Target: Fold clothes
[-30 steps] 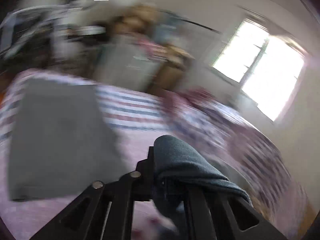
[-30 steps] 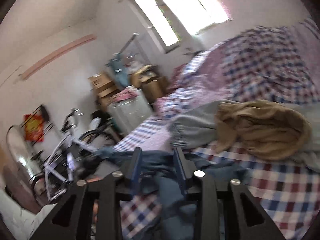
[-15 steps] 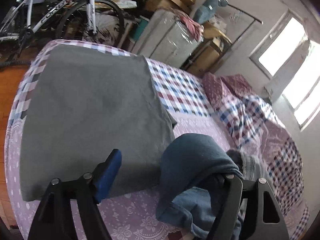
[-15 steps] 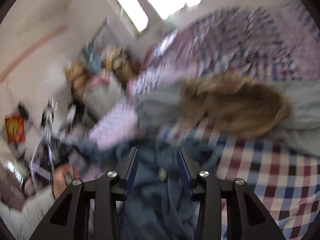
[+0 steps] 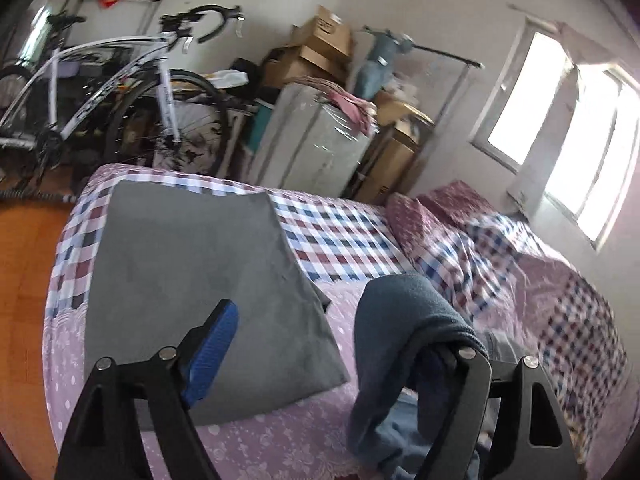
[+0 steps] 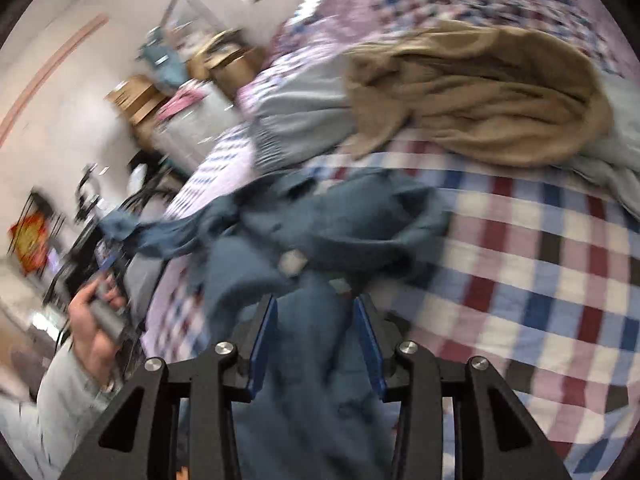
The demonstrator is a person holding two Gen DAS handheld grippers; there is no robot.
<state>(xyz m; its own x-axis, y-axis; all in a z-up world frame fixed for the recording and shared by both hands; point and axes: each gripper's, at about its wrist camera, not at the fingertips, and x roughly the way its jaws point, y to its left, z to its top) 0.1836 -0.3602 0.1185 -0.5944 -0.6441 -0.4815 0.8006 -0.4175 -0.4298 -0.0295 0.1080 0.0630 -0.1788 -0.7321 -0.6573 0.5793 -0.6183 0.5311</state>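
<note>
A blue garment [image 6: 340,220] lies crumpled on the checked bedspread [image 6: 540,280]. My right gripper [image 6: 316,304] is shut on a bunch of it low over the bed. In the left wrist view the same blue garment [image 5: 404,320] hangs draped over the right finger only. My left gripper [image 5: 324,320] is wide apart with its jaws opening; its bare blue pad [image 5: 216,340] touches nothing. A grey shirt [image 5: 192,280] lies flat and smooth on the bed ahead of it. A tan garment [image 6: 480,92] and a light grey garment [image 6: 304,108] lie heaped beyond.
A white bicycle [image 5: 120,92], cardboard boxes [image 5: 316,52] and a wrapped cabinet [image 5: 312,140] stand past the bed's far edge. Wooden floor [image 5: 24,280] lies to the left. Pillows [image 5: 424,216] sit under the window [image 5: 560,120]. A person's hand [image 6: 92,320] holds the left gripper's handle.
The left jaws went from shut on the blue cloth to wide apart, leaving it slung over the right finger. The right gripper came down toward the bed with the blue garment.
</note>
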